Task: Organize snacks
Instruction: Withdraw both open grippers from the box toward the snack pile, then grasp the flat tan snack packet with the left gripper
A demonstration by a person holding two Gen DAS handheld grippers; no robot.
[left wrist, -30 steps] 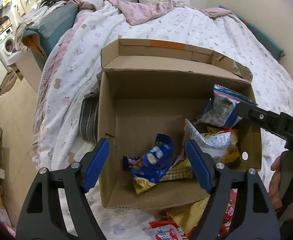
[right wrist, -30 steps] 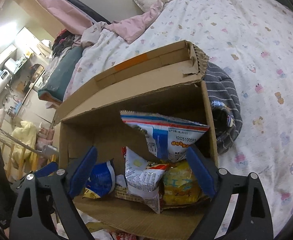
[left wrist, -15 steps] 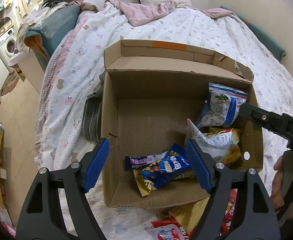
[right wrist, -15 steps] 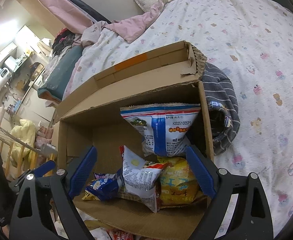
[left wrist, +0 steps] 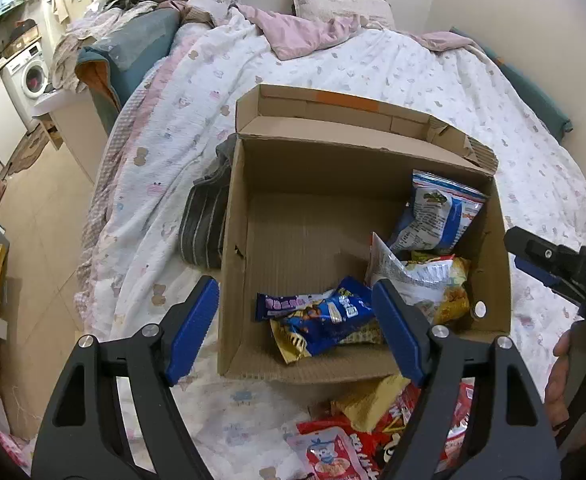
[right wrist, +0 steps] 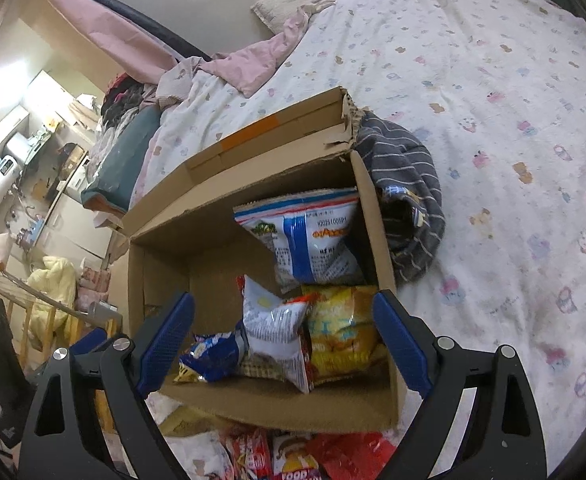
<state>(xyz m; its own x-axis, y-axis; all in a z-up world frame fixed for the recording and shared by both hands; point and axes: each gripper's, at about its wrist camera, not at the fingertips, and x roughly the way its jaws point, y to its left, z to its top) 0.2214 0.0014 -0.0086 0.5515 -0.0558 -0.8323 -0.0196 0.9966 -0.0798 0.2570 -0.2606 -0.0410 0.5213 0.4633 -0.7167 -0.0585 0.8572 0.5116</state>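
Hovering above near edge of open brown cardboard box [left wrist: 233,248] on bed: left claw [left wrist: 295,326], right claw [right wrist: 283,340], both spread apart, empty. Snack packets inside, blue-white bag [right wrist: 313,240] propped in far right corner. Left view alone shows loose red packets [left wrist: 329,456] on bed, likely next.

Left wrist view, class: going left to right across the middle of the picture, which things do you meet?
Washing machine → striped grey cloth → cardboard box → blue-and-white snack bag → right gripper.
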